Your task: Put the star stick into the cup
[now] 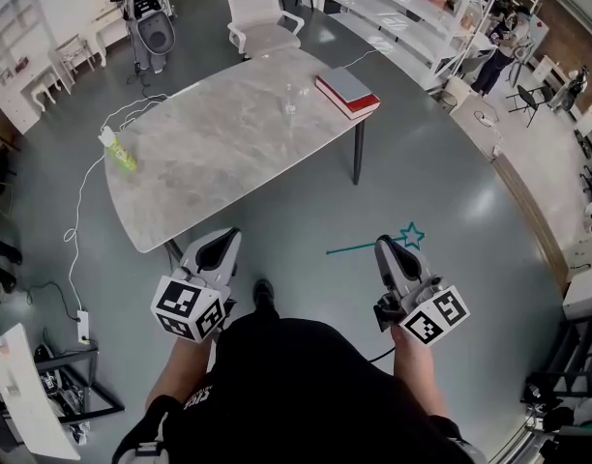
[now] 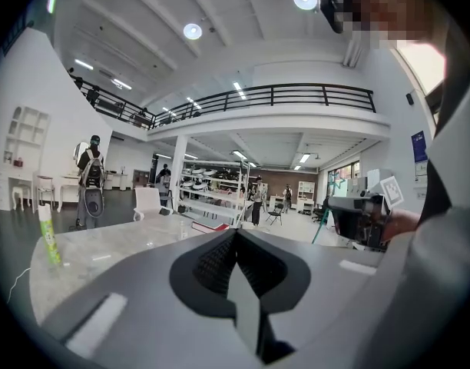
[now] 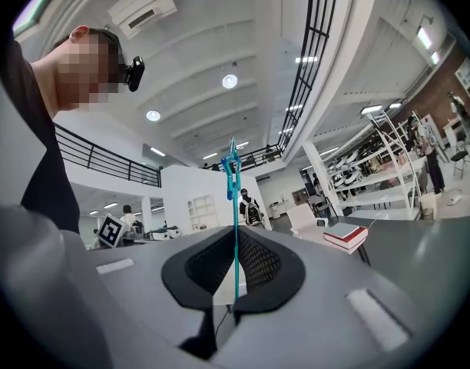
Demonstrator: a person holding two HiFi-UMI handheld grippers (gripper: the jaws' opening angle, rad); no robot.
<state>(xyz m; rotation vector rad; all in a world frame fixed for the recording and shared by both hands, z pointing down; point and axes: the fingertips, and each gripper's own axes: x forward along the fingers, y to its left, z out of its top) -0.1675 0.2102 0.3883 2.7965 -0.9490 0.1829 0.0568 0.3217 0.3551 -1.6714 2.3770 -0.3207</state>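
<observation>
The star stick (image 1: 369,246) is a thin teal rod with an outlined star (image 1: 412,235) at one end. My right gripper (image 1: 385,246) is shut on the rod, which lies crosswise over the floor, star to the right. In the right gripper view the star stick (image 3: 235,229) rises from between the pads. A small clear cup (image 1: 290,101) stands on the marble table (image 1: 209,153), well ahead of both grippers. My left gripper (image 1: 224,236) hangs near the table's front edge, shut with nothing in it; its jaws (image 2: 235,233) meet.
A stack of grey and red books (image 1: 347,92) lies at the table's right end, close to the cup. A green bottle (image 1: 118,149) stands at the left edge with a white cable. A white chair (image 1: 260,17) sits behind the table, and shelving (image 1: 412,8) runs at the back right.
</observation>
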